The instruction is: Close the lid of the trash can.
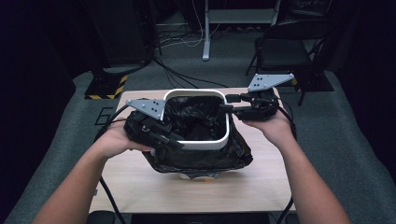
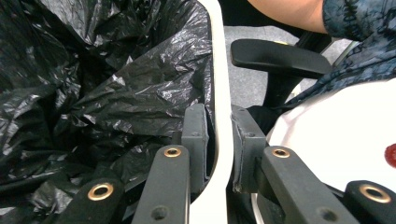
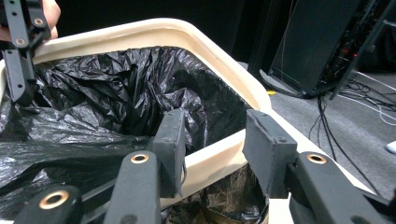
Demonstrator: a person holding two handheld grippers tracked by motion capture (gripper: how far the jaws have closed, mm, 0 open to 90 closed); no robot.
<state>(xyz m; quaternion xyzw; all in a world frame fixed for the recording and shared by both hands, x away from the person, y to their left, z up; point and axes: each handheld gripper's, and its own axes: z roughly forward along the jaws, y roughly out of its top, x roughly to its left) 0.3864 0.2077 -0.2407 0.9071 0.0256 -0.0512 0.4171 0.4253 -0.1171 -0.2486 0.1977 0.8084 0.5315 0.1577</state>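
A white bin rim lined with a black plastic bag stands on the wooden table. The bag spills over the near side and hangs below the rim. My left gripper is at the near-left corner, shut on the rim, one pad inside against the bag and one outside. My right gripper straddles the right side of the rim: its inner pad lies by the bag and its outer pad stands slightly off the rim.
Behind the table are a folding chair, a desk leg, floor cables and a stand base with hazard stripes. A chair armrest sits close behind the near edge. Bare table lies in front of the bin.
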